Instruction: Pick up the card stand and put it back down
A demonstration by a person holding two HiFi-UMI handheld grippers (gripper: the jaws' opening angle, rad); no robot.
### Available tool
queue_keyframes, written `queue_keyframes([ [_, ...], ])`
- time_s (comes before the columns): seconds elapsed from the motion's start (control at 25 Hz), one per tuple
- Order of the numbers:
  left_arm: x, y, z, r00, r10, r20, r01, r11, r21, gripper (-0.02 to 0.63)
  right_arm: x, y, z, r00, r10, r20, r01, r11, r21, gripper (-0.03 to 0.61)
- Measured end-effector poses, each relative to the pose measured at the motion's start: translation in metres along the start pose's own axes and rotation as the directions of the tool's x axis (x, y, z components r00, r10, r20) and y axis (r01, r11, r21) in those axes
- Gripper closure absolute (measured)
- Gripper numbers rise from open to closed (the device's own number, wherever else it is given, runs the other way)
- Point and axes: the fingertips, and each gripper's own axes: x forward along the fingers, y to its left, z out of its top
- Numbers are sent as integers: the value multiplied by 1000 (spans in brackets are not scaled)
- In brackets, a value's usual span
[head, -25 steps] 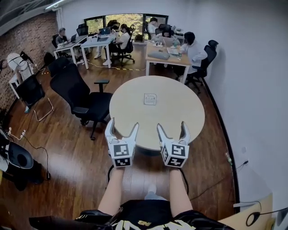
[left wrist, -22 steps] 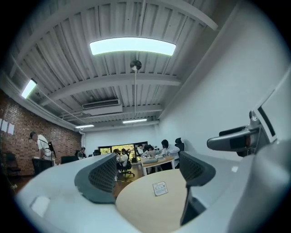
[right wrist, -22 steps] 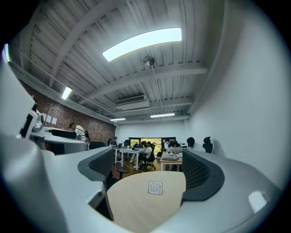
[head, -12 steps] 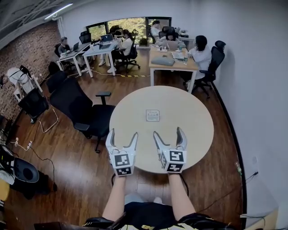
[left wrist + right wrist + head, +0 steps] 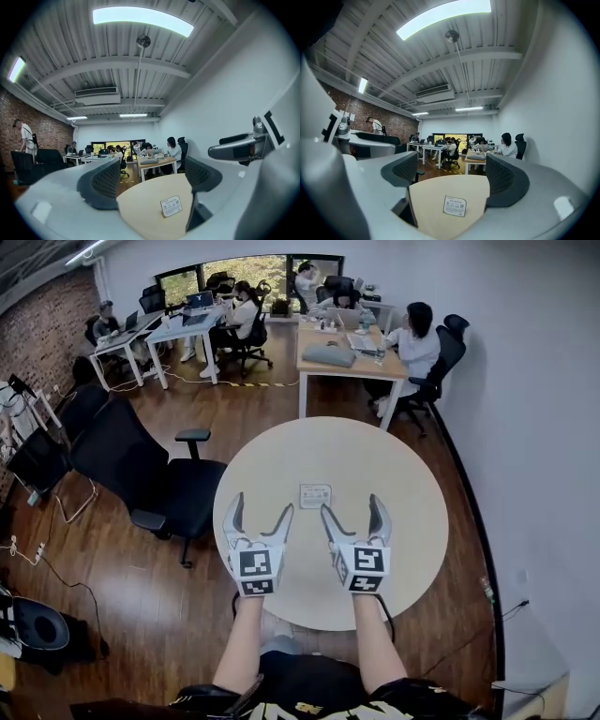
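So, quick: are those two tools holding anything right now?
Left tool: open, empty.
Right tool: open, jaws closing a little, nothing between them; the card stand sits untouched ahead.

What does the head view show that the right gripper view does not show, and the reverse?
Only the head view: the person's forearms, the black chair beside the round table, and that table's whole outline. Only the right gripper view: the ceiling light, and the right tongs seen close up, closing with nothing between them. Both: the card stand standing on the round table, ahead of the tongs and untouched, and people at desks behind.
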Motion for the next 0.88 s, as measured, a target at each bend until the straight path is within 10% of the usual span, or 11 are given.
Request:
queue_keyframes([
  [0.32,66,2,-46,985,-164,-54,162,986,-41,204,41,-10,-43,994,-33,-104,34,999,3,123],
  [0.88,112,-33,-194,895,-338,-291,327,941,-87,227,74,-33,-190,949,96,-300,-78,995,69,175],
])
